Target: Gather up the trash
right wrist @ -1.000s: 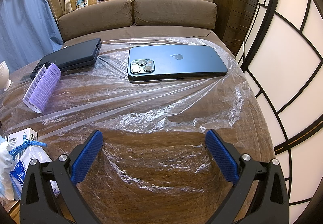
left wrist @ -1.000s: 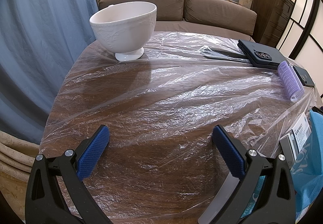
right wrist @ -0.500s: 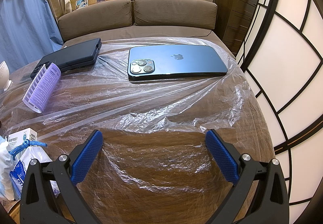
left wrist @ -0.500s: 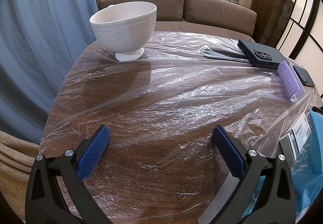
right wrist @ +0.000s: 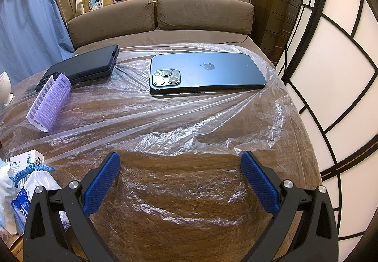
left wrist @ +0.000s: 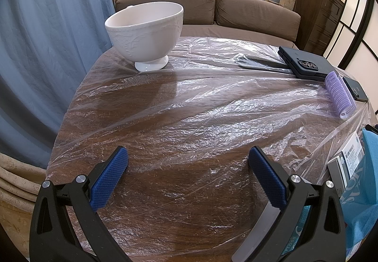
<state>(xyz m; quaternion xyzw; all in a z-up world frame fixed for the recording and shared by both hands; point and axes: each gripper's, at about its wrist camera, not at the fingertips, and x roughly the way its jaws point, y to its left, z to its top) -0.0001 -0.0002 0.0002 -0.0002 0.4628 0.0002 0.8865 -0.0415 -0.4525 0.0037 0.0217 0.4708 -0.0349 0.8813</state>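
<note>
light: bright, warm | glare: plastic sheet point(left wrist: 212, 106) | focus: sharp | edges: fisheye-bent, dark corners

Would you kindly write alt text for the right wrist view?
The open right gripper hovers over a wooden table covered in clear plastic film; beyond lie a blue iPhone, a purple hair roller and a black case.

bowl point(left wrist: 144, 37): 1 | hair roller point(right wrist: 50, 101): 1 | phones (one blue point(right wrist: 205, 75), one black-cased point(right wrist: 87, 66)): 2

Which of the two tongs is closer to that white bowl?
Left. The bowl stands ahead of the open left tongs, towards their left. From the right tongs it shows only as a sliver at the far left edge.
</note>
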